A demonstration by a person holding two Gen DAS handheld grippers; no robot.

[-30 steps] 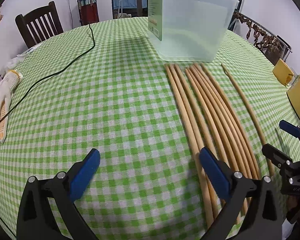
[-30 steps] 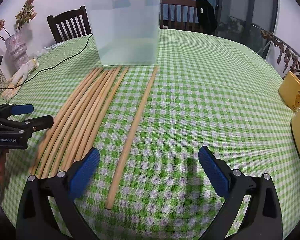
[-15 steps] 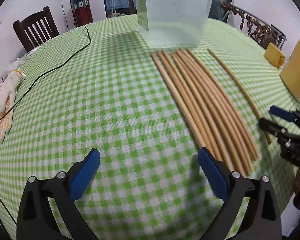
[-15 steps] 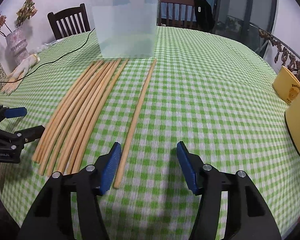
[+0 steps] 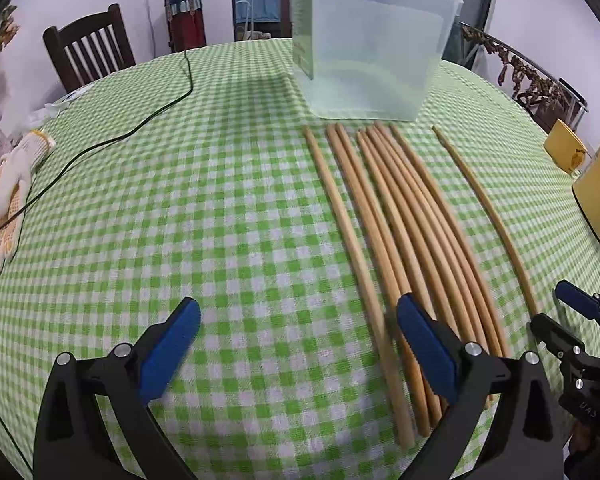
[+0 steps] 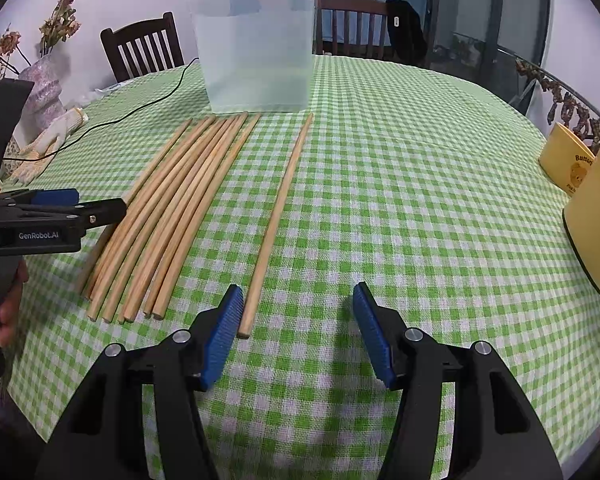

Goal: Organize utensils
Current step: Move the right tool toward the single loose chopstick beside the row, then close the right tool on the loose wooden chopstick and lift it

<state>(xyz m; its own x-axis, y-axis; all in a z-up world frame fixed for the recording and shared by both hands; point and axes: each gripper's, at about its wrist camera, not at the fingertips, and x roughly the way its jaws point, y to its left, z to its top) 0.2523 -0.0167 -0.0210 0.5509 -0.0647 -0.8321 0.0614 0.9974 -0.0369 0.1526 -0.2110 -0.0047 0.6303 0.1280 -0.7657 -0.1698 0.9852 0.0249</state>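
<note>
The left wrist view is showing a white glove (image 5: 14, 184) and a black cable (image 5: 148, 120) lying on the checked surface (image 5: 220, 220), far left. The right wrist view is showing a yellow mug (image 6: 568, 164) and a yellow cylinder (image 6: 596, 216) at the far right edge.

Both views are showing the clear plastic container (image 5: 372, 40) standing just beyond the far tips of the wooden sticks (image 5: 412, 248), which are lying side by side in a bundle. A single stick (image 6: 278, 216) is lying apart, to the bundle's right.

The left gripper (image 5: 296, 344) is hovering with jaws released and wide; its right pad is overlapping the bundle's near ends, with no stick grasped. The right gripper (image 6: 296, 336) is holding its jaws partly spread and empty; the single stick's near end is lying just inside the left pad, not clamped.
</note>
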